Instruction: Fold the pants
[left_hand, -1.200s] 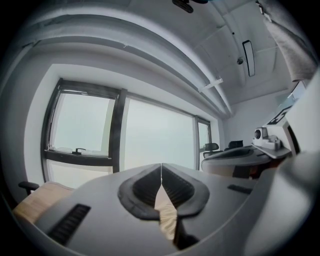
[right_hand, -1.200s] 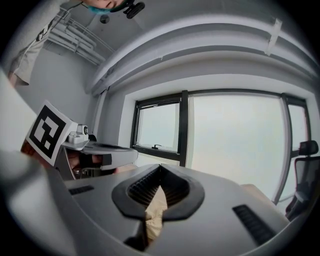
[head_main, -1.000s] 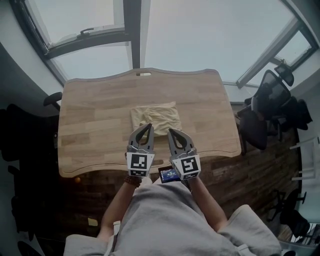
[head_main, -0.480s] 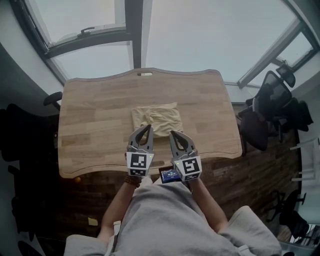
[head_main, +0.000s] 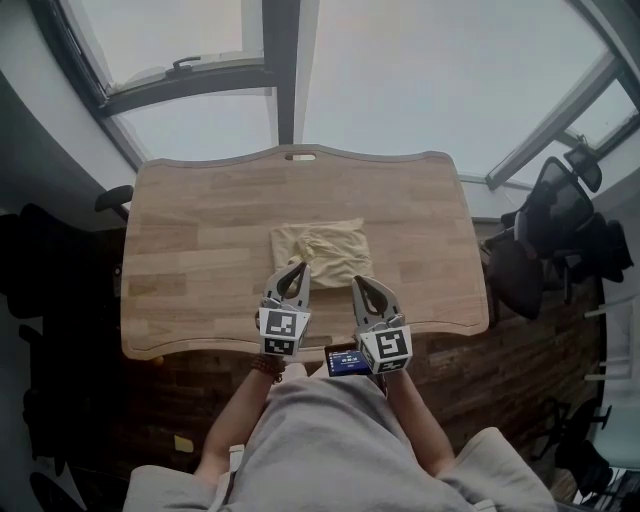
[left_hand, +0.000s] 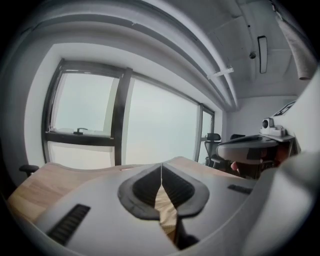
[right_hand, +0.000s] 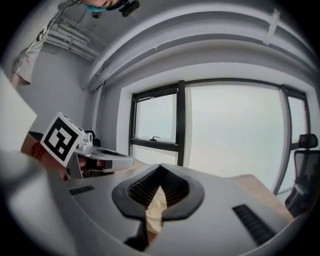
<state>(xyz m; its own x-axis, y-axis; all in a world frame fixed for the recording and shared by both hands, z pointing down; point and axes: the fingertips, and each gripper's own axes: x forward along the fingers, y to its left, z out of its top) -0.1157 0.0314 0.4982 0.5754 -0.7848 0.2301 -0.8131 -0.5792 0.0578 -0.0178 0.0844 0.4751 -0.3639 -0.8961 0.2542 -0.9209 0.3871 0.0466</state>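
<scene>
Grey jaws on the left gripper (head_main: 299, 268) and right gripper (head_main: 356, 281) are pressing fully together, gripping nothing. Beige pants (head_main: 325, 248) are lying folded just ahead of both tips, on the wooden table (head_main: 200, 240). My worry: closed tips nudging forward would be snagging the near edge and rumpling the fold

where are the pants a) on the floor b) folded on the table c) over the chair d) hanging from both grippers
b: the pants lie as a small folded bundle near the middle of the wooden table.
</scene>
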